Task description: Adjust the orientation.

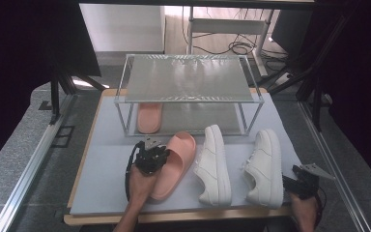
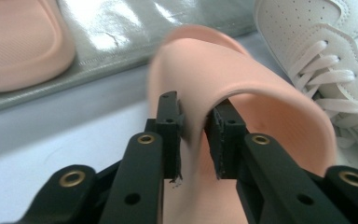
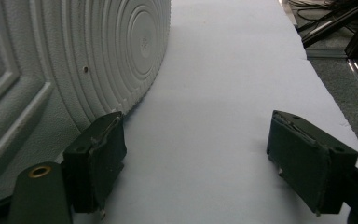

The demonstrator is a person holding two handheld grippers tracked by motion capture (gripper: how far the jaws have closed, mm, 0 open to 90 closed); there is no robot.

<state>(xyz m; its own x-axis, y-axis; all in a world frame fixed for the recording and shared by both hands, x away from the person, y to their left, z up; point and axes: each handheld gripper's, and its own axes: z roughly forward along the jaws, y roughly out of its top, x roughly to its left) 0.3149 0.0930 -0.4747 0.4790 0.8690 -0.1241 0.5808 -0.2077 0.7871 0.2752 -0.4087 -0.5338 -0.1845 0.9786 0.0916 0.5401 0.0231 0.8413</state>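
Pinching the side wall of the pink slipper (image 2: 242, 84), the left gripper (image 2: 196, 135) held it on the white mat (image 1: 111, 164), just before the clear rack (image 1: 188, 96). The right gripper (image 3: 196, 158) stood spread beside a white sneaker (image 1: 265, 166), holding nothing.

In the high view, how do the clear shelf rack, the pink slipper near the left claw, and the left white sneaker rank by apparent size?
1. Clear shelf rack, by far the largest.
2. Pink slipper and left white sneaker: they look about equally long, so I leave them unranked.
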